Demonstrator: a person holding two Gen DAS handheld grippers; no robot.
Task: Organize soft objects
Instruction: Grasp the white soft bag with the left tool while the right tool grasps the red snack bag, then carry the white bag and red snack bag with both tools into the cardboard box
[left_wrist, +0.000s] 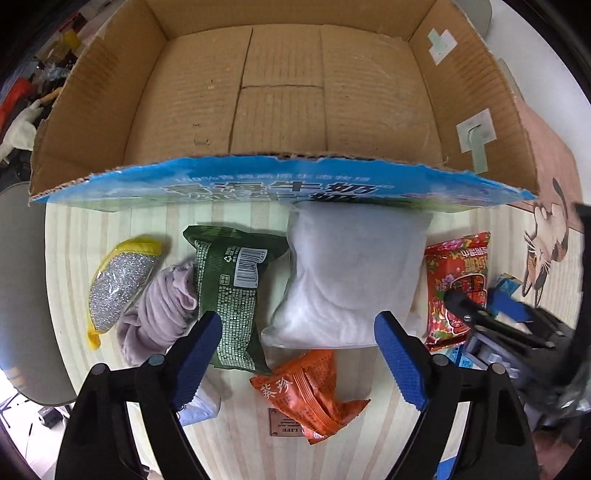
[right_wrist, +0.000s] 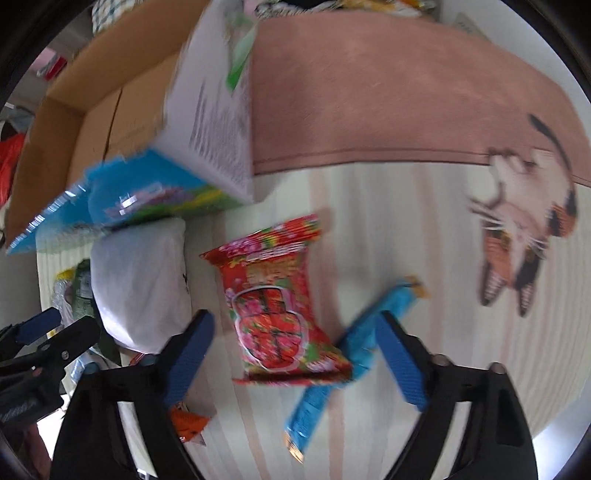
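A: Nearest the left gripper (left_wrist: 295, 354), what is legible?
B: Orange packet (left_wrist: 314, 395) between the blue pads, characters "菜珍" readable on it. Under it a small brown tag (left_wrist: 283, 422), writing too small to read. Jaws stand wide apart, gripping nothing.

A: Next row out?
B: Green packet (left_wrist: 232, 291) with a barcode and recycling mark, lying against a lilac cloth (left_wrist: 159, 314). Beside that, a silver scrubber with yellow trim (left_wrist: 120, 286). Right of centre, a white stuffed bag (left_wrist: 351, 273) touching the box front. Red floral packet (left_wrist: 458, 284) further right, Chinese print, partly behind the other gripper.

A: The right gripper (right_wrist: 295, 354)?
B: Jaws wide apart too, empty. The red floral packet (right_wrist: 280, 306) lies between them on the counter, a blue packet (right_wrist: 351, 354) touching its lower corner. View blurred.

A: Surface?
B: Pale striped wood-look counter (left_wrist: 236, 443), pink mat with a cat drawing (right_wrist: 517, 229) to the right.

A: Farthest?
B: Open cardboard box (left_wrist: 284, 85), blue printed front with "牛奶" readable. Cluttered room behind on the left, grey chair (left_wrist: 22, 280) at the counter's left edge.
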